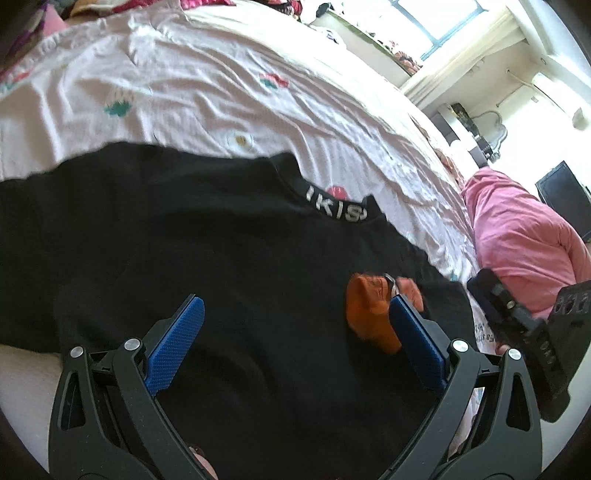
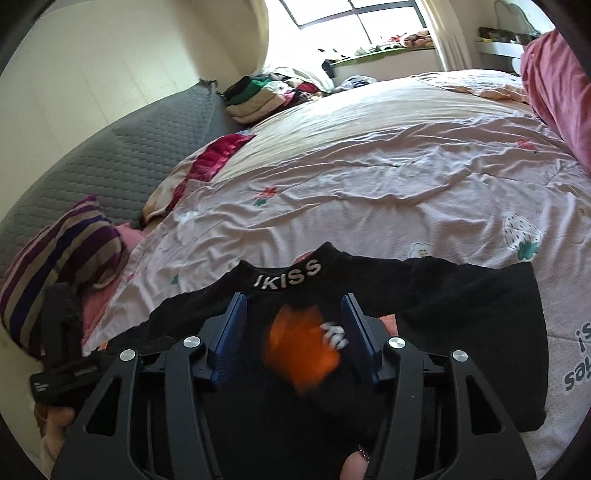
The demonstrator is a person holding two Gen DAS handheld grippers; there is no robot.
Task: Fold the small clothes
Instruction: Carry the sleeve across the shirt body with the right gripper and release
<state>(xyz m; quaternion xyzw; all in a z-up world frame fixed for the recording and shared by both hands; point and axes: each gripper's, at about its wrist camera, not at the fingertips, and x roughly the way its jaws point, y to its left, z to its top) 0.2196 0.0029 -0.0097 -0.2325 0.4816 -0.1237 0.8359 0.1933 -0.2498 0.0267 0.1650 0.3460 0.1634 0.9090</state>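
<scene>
A black top [image 1: 184, 229] with a white "IKISS" collar [image 1: 336, 206] lies spread on the pink bedsheet [image 1: 207, 85], an orange print [image 1: 369, 310] on its front. My left gripper [image 1: 295, 301] hovers over the garment with its jaws wide apart and nothing pinched between the blue pads [image 1: 177, 339]. In the right wrist view, the black top [image 2: 461, 295] shows its collar [image 2: 288, 278] just beyond my right gripper [image 2: 294, 297]. That gripper's jaws stand apart over the blurred orange print [image 2: 303, 347], with a visible gap at each pad. The right gripper's body [image 1: 524, 325] shows at the left view's right edge.
A pink blanket [image 1: 524, 236] is bunched at the bed's right side. A striped pillow [image 2: 55, 258], a grey quilted cover [image 2: 122, 155] and a pile of folded clothes [image 2: 266, 96] sit on the left and far side. The window [image 2: 362, 14] is behind the bed.
</scene>
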